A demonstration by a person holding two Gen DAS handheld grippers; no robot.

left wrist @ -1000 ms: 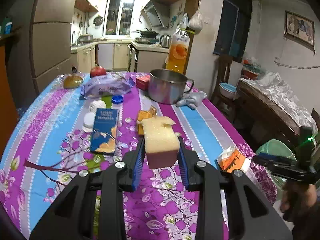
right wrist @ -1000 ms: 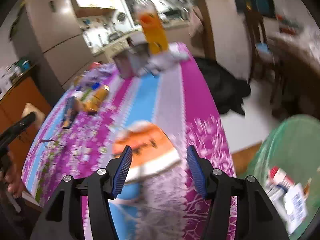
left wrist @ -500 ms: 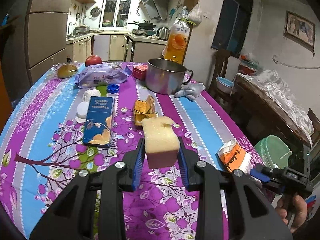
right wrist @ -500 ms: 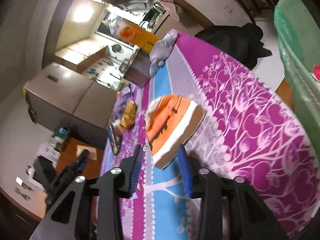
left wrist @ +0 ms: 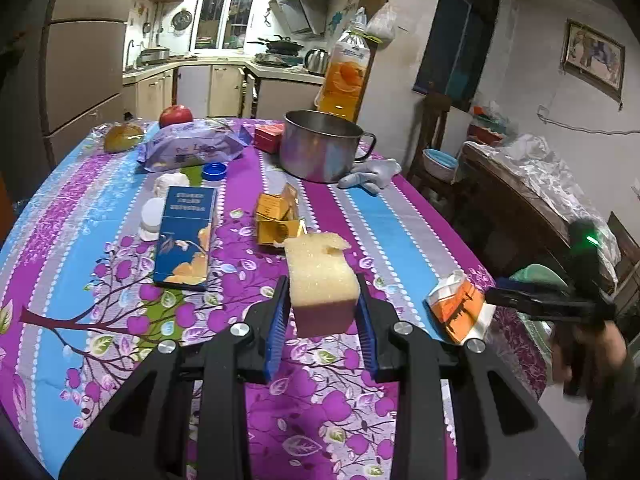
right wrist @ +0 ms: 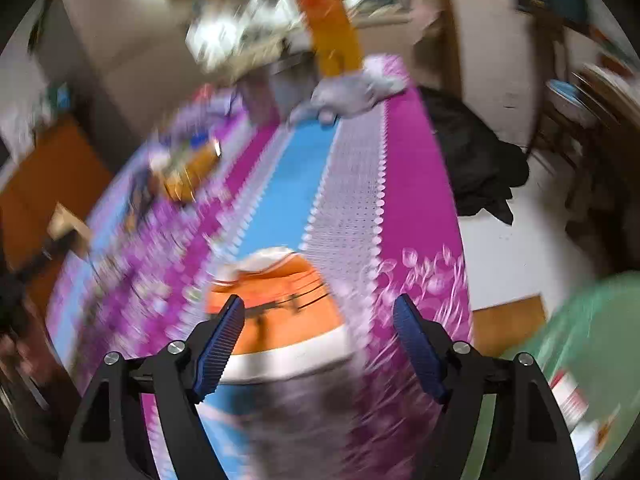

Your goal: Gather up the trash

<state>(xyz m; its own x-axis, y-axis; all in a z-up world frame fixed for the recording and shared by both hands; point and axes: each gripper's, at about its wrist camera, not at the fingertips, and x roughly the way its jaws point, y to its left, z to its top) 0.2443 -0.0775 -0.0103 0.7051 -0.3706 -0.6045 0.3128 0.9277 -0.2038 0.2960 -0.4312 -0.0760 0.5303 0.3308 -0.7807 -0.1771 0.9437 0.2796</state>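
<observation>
Left gripper point(left wrist: 323, 322): its blue-padded fingers point(left wrist: 276, 326) are clamped on a pale yellow sponge point(left wrist: 320, 280), held above the near part of the worktop point(left wrist: 400, 232), which wears a purple, blue and grey floral cloth.

Right gripper point(right wrist: 320, 344): its jaws are opening. An orange-and-white carton point(right wrist: 280, 308) lies between them on the worktop's near right edge; the pads do not press on it. This view is blurred by motion. From the left wrist view the same carton point(left wrist: 458, 308) sits at the right edge of the cloth, with the right gripper's dark body just beside it, carried by a hand point(left wrist: 580, 356).

Green bin point(right wrist: 580, 360): stands on the floor just right of the worktop's near corner, with white and red packaging inside.

Other things on the worktop: a blue box point(left wrist: 186, 236) left of centre; a torn yellow carton point(left wrist: 278, 220) in the middle; a steel pot point(left wrist: 320, 146) and a grey glove point(left wrist: 372, 172) toward the far end; an orange drink bottle point(left wrist: 346, 72) behind the pot; a purple snack bag point(left wrist: 192, 150), a blue cap point(left wrist: 214, 170) and a red apple point(left wrist: 175, 115) at the far left.
</observation>
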